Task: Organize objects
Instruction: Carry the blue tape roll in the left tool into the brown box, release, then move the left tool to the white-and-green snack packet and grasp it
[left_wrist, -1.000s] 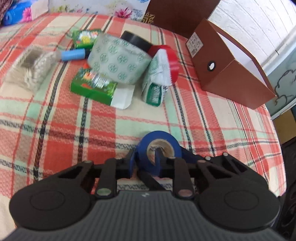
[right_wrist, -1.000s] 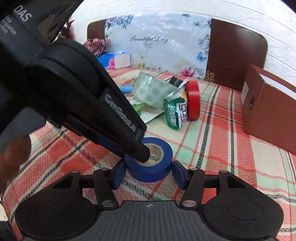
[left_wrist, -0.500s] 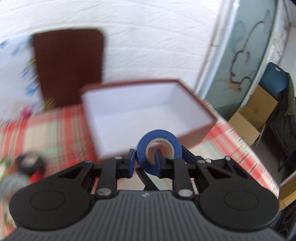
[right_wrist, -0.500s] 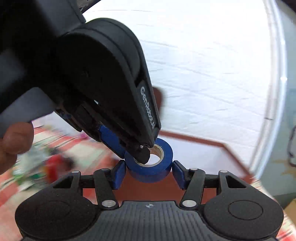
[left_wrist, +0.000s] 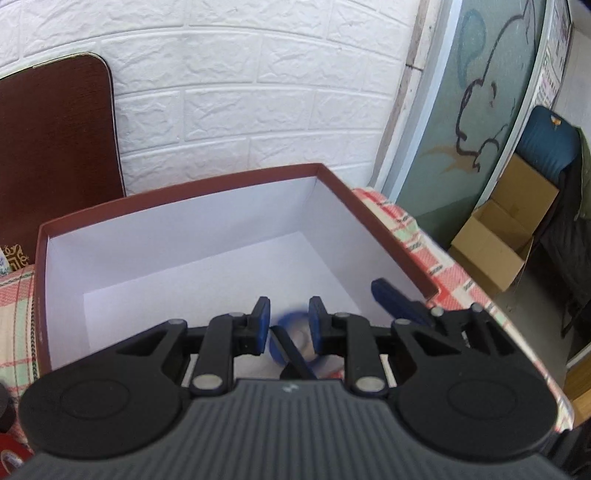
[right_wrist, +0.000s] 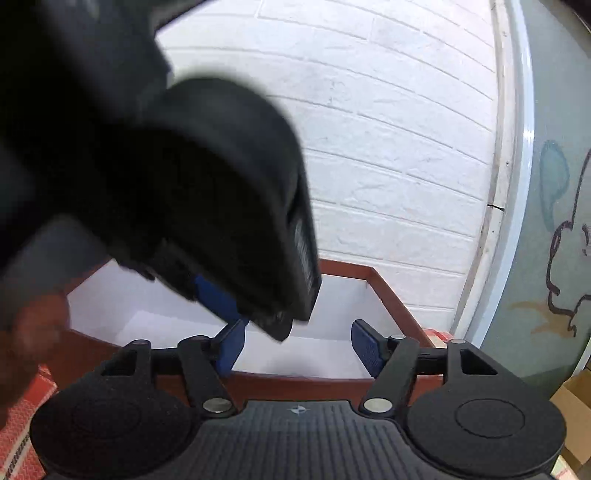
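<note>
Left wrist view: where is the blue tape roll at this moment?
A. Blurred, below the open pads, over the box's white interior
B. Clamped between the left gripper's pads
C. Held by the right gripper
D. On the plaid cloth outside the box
A: the blue tape roll appears blurred beneath the spread pads of the left gripper, inside the box.

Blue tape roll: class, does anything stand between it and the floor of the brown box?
Nothing visible does. The blue tape roll, blurred, sits low between the left gripper and its parted jaws, over the white floor of the brown box, which shows nothing else inside.
</note>
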